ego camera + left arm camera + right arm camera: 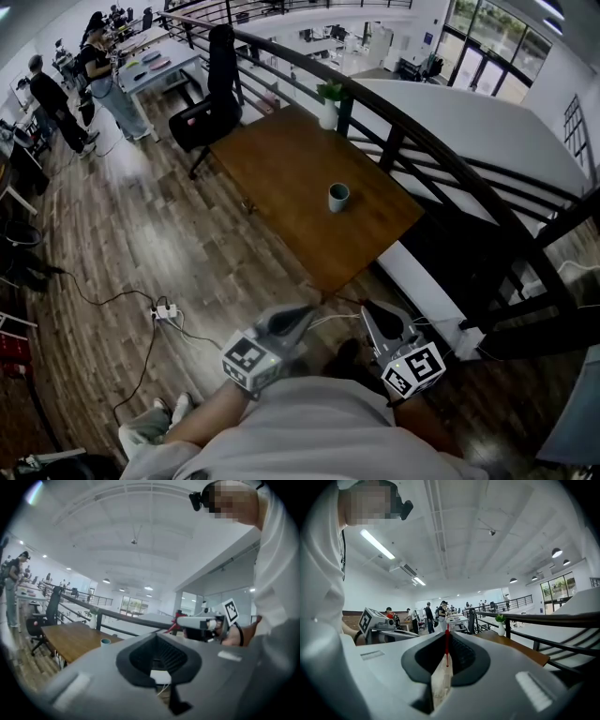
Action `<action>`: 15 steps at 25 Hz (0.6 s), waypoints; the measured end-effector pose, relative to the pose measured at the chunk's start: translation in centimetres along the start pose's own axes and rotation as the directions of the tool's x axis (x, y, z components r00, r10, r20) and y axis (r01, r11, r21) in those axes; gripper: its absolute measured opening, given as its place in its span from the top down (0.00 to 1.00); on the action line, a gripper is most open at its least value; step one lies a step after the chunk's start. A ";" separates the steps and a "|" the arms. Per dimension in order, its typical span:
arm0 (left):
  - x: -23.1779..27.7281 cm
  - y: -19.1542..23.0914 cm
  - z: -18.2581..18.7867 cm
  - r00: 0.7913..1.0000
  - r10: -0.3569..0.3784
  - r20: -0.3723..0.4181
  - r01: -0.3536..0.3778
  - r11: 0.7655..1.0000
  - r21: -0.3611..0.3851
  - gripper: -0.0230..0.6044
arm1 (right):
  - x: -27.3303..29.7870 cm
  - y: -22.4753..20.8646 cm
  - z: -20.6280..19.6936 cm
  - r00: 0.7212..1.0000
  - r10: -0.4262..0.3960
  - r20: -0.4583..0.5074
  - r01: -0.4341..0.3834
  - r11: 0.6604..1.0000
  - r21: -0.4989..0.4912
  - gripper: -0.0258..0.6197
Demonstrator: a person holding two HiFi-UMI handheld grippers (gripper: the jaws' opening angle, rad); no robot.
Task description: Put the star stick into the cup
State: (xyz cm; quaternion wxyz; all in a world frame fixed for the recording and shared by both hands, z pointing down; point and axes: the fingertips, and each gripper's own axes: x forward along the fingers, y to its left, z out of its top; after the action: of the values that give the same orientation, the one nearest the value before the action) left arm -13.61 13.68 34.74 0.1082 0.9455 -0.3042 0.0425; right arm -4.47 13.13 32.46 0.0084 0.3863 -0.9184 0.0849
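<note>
Wood flooring [187,253] and a brown table [281,178] beside a black railing [394,122] lie ahead of both grippers. Only a thin red shaft of the star stick [446,644] shows, clamped between the closed jaws of the right gripper [446,634]; its star end is hard to make out. The left gripper [157,637], jaws together on nothing, sits just to the left. The cup [338,197] stands on the table, well ahead of both.
</note>
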 end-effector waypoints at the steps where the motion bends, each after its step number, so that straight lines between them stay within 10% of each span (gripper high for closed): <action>1: -0.1 0.6 -0.1 1.000 0.004 0.000 -0.004 1.000 -0.007 0.96 | 0.6 -0.2 -0.1 1.000 0.005 0.000 -0.005 1.000 0.001 0.92; 15: 3.3 7.4 0.5 0.992 0.123 0.005 -0.123 0.992 -0.014 0.96 | 7.3 -5.8 -0.2 0.996 0.087 -0.016 -0.087 0.996 0.017 0.92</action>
State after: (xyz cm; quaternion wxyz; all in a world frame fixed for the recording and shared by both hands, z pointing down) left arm -15.22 5.83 36.02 0.1110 0.9243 -0.3624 0.0441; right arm -5.43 4.00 34.13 0.0092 0.3454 -0.9335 0.0957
